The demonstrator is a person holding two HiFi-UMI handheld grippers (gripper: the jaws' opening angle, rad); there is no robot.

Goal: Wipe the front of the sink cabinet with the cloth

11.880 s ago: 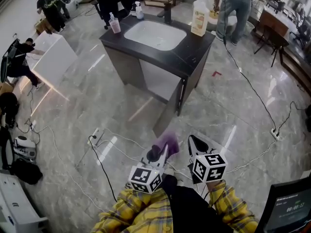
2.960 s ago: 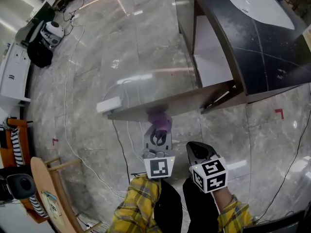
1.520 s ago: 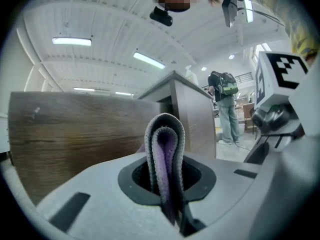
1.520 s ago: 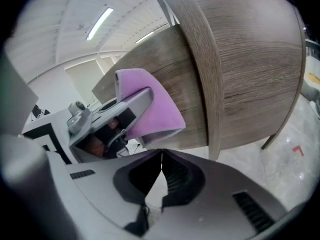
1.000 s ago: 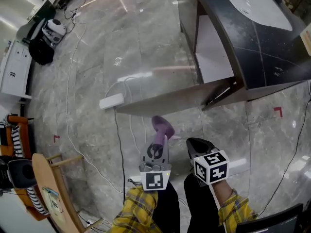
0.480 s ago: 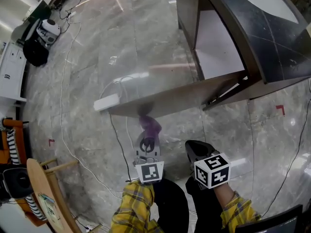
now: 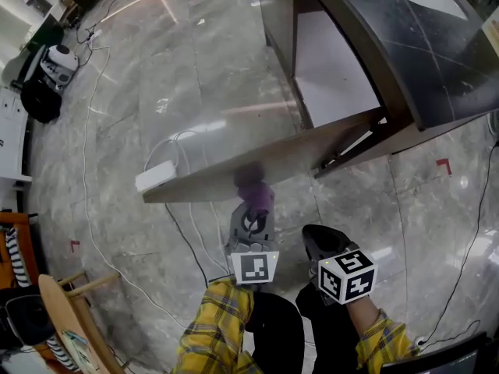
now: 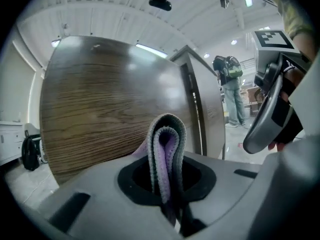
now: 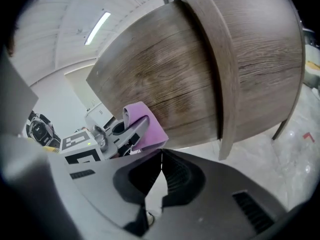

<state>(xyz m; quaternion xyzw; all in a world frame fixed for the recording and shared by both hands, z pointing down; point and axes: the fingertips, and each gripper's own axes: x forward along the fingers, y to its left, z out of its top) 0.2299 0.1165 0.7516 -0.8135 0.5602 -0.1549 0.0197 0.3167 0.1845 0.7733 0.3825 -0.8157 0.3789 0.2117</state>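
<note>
- Left tongs (image 7: 252, 209) were clamped hard on the folded purple cloth (image 8: 167, 149), the jaws closed down to the thickness of the fold, which stood up out of them.
- The cloth's far end pressed against the wood-grain face of the open cabinet door (image 7: 226, 174), straight ahead of those tongs.
- A second earlier the cloth had hung clear of the door, on my side of its edge. Half a second earlier it met the door a little further left. By this moment it had slid rightward along the wood.
- I took that as a fresh wiping stroke under way on the door's front, with contact regained after a lift-off. How much of the front was already covered, I could not tell.
- Right tongs (image 9: 161, 166) idled just beside the left ones, to their right, with the jaw tips together and nothing between them. They touched nothing.
- The sink cabinet (image 7: 335, 61) itself lay beyond both tongs, off to the right.
</note>
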